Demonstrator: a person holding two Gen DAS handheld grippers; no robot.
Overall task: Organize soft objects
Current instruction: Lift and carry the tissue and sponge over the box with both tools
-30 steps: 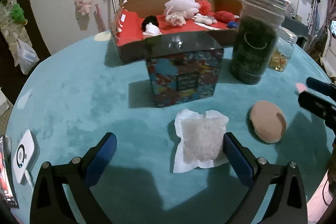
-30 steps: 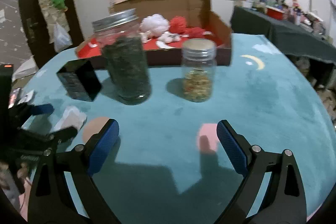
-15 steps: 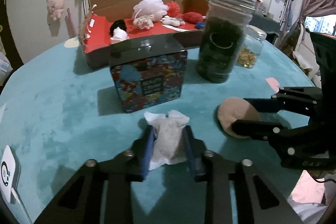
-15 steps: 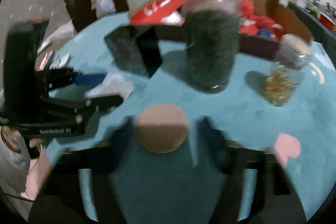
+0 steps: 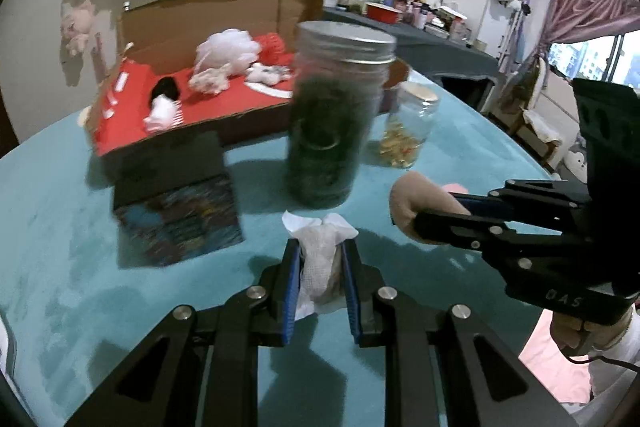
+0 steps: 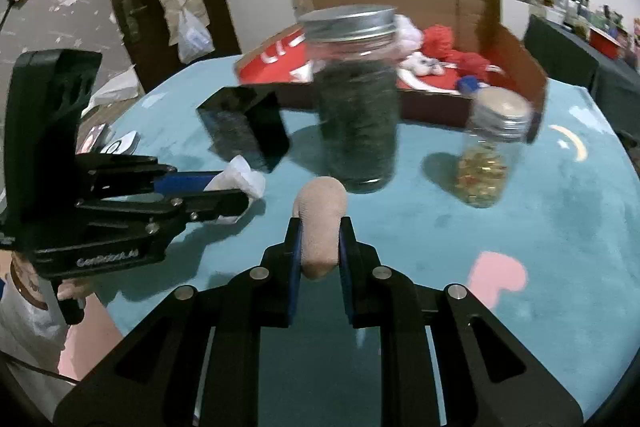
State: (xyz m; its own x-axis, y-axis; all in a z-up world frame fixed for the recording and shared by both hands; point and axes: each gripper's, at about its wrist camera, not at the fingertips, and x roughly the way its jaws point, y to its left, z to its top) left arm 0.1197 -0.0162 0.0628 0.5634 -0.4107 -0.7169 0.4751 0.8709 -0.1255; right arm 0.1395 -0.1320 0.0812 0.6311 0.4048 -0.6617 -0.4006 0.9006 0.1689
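Teal cloth is covering the round tabletop (image 5: 60, 207), where a tall jar of dark leaves (image 5: 334, 123), a smaller jar of yellow pieces (image 5: 408, 131) and a patterned tin box (image 5: 176, 203) are standing in front of an open cardboard box (image 5: 208, 75) that is holding plush toys. You are holding the left tongs (image 5: 320, 267) pinched on a crumpled white gauze pad (image 5: 320, 251), with their jaws closing slightly further on it, just in front of the tall jar. You are holding the right tongs (image 6: 318, 251) fully closed on a beige round sponge (image 6: 322, 223), squeezing it narrow, near the tall jar's base. Both soft objects are sitting close together above the cloth.
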